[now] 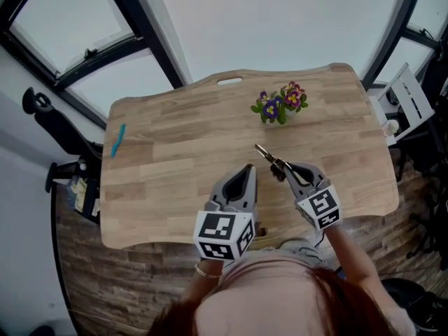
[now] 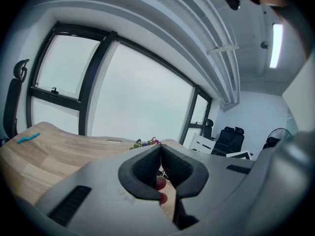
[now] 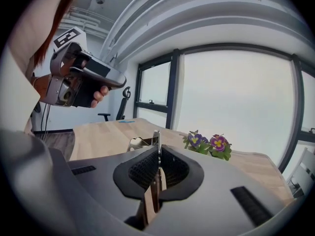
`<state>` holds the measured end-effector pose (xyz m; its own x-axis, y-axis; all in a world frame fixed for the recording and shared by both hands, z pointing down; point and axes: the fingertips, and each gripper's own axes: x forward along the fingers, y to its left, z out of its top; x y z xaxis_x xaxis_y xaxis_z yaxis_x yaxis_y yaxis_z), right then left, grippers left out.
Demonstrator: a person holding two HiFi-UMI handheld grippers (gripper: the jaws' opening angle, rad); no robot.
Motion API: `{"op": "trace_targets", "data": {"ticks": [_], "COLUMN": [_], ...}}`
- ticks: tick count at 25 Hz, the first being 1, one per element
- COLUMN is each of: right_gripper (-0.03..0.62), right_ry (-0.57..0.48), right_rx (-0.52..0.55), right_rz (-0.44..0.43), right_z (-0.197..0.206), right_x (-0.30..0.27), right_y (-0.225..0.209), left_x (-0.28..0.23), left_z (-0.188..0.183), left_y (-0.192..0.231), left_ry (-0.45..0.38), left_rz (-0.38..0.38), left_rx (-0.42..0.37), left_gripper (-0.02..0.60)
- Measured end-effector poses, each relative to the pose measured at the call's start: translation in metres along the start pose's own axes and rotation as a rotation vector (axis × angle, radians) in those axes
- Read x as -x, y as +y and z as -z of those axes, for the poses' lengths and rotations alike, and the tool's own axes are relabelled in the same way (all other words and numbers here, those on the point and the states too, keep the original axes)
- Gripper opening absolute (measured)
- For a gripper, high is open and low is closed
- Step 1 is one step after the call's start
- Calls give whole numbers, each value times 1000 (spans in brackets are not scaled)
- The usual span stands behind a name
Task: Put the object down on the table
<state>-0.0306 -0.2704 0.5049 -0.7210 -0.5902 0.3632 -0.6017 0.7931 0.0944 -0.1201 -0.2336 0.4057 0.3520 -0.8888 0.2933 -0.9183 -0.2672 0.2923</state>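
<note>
A thin metal tool [image 1: 267, 155] sticks out forward from my right gripper [image 1: 284, 169], which is shut on it above the wooden table [image 1: 175, 152]. In the right gripper view the tool's flat blade [image 3: 156, 140] stands edge-on between the pads, and a bent metal part shows to its left. My left gripper [image 1: 246, 169] hovers beside it to the left, jaws shut with nothing in them. In the left gripper view the left gripper's pads [image 2: 160, 150] meet, and a hand's fingertips [image 2: 160, 183] show behind the gap. The left gripper [image 3: 81, 77] also shows raised at the upper left of the right gripper view.
A small pot of purple and yellow flowers [image 1: 278, 105] stands at the table's far right. A blue object [image 1: 117, 140] lies near the left edge. Office chairs [image 2: 229, 139] and a white rack [image 1: 406, 103] stand beyond the table's right side. Large windows run behind.
</note>
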Motion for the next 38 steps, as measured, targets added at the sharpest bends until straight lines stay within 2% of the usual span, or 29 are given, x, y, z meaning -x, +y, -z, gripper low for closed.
{"op": "trace_targets", "data": {"ticks": [13,30,38], "right_gripper": [2,2,2], "right_ry": [82,159,197], "right_rx": [66,111,132], "right_rz": [-99,-187,-197], "right_z": [37,74,92], "right_x": [-33,-67,-79], "right_y": [-23,-26,-29], "left_x": [-22,-30,-32], "left_z": [-2,4,7], "left_y": [2,12,16], "left_ry": [-10,-4,9], "left_rz": [-100,-152,-164], "left_rx": [23,35,45], "left_gripper": [2,2,2]}}
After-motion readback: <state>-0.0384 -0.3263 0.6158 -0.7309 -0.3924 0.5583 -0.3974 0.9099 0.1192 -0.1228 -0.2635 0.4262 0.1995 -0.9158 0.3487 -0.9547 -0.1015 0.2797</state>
